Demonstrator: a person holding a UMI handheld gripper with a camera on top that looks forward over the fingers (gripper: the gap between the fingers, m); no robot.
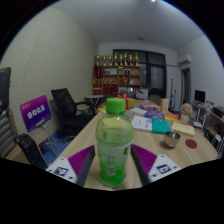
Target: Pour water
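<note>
The bottle [114, 148], clear green plastic with a green cap, stands upright and capped between my fingers [113, 166], bulking large and close in the gripper view. I cannot tell whether the purple pads [82, 160] press its sides or merely flank it. No pouring has begun, as I judge it: the bottle is untilted. A receiving vessel is not obvious; a small bowl [171, 139] sits beyond on the tabletop [78, 138], among boxes [150, 124]. Office chairs [68, 108] stand further off.
</note>
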